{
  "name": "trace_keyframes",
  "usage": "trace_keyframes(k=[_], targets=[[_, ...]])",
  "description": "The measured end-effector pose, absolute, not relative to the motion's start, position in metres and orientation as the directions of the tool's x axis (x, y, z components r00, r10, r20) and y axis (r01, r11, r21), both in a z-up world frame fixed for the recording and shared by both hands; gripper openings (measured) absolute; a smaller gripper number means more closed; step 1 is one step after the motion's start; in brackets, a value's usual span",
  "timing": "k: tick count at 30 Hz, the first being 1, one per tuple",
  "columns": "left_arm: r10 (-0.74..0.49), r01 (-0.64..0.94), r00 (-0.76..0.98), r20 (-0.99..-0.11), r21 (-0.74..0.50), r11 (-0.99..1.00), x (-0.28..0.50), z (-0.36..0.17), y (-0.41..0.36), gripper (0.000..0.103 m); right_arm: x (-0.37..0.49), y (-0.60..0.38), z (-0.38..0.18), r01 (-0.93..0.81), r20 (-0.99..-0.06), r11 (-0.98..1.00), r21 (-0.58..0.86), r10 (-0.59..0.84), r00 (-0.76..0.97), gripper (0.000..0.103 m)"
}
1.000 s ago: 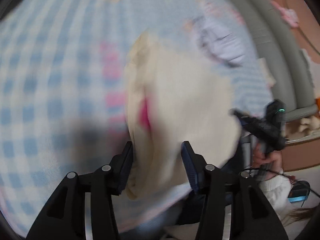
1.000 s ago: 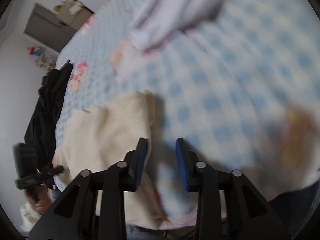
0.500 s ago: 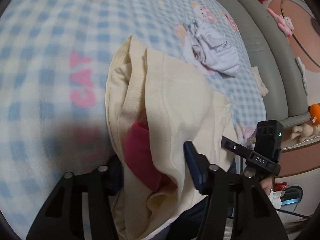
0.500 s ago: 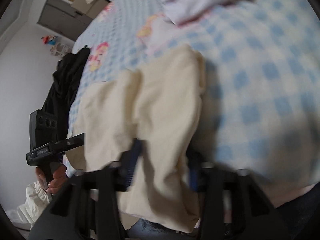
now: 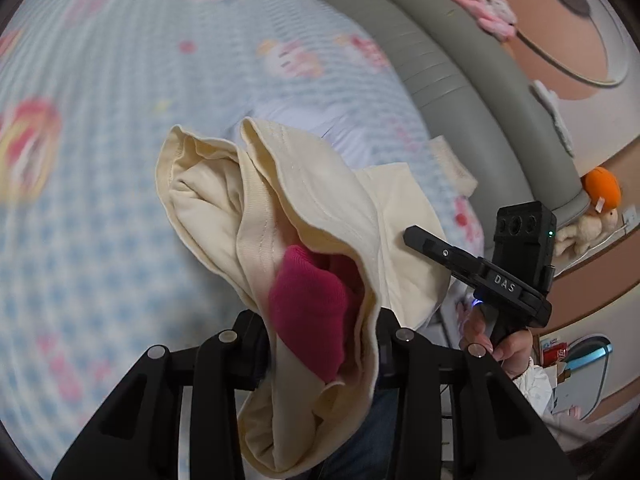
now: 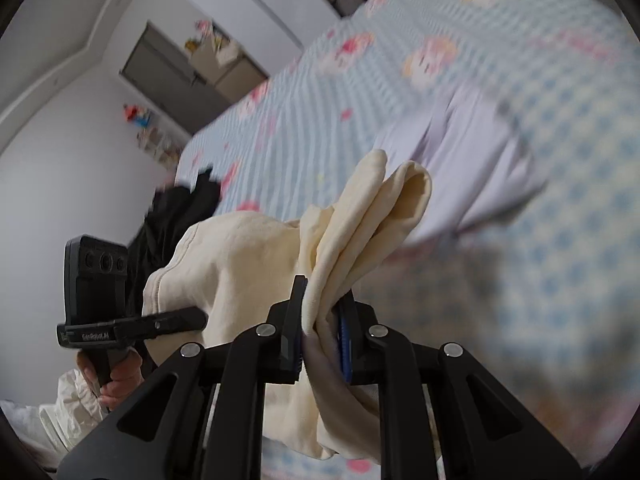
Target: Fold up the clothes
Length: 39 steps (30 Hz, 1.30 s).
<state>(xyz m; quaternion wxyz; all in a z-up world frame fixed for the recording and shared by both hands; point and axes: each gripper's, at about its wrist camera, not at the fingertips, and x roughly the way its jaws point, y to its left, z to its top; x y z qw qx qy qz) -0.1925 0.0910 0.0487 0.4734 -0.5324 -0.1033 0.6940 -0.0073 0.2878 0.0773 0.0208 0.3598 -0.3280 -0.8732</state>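
A cream garment [image 5: 320, 184] with a magenta inner part [image 5: 308, 308] hangs lifted above the bed. My left gripper [image 5: 320, 344] is shut on its bunched edge. My right gripper [image 6: 320, 332] is shut on another edge of the same cream garment [image 6: 240, 260]. The right gripper also shows in the left wrist view [image 5: 480, 272], to the right of the cloth. The left gripper shows in the right wrist view [image 6: 132, 328], at the left. The fingertips of both are hidden by cloth.
The bed has a blue checked cover [image 5: 100, 200] with pink cartoon prints. A lilac garment [image 6: 472, 152] lies on it beyond the cream one. A dark garment [image 6: 176, 216] lies at the bed's far edge. A grey padded headboard [image 5: 460, 80] curves along the right.
Both grippers have closed on the cream garment and lifted it off the bed. One second ago they were open above it.
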Motion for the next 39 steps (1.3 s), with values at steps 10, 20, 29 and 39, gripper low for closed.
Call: trace_keyframes(k=[10, 20, 29, 39], targets=[[0.626, -0.46, -0.05, -0.778, -0.539, -0.706, -0.291, -0.005, 0.224, 0.057, -0.059, 0.453, 0.099, -0.414, -0.679, -0.796, 0.441, 0.005, -0.734, 0.038], [0.671, -0.562, -0.252, -0.697, -0.459, -0.688, -0.267, 0.016, 0.2, 0.056, -0.03, 0.46, 0.098, -0.427, -0.62, -0.819, 0.383, 0.115, -0.776, 0.037], [0.57, -0.604, -0.175, -0.803, -0.37, -0.706, -0.286, -0.028, 0.266, 0.058, -0.072, 0.437, 0.024, -0.442, -0.765, -0.841, 0.314, 0.052, -0.642, 0.026], [0.579, -0.557, -0.269, -0.77, -0.366, -0.746, -0.285, 0.025, 0.204, 0.062, -0.044, 0.4, 0.063, -0.476, -0.73, -0.837, 0.271, 0.143, -0.668, 0.061]])
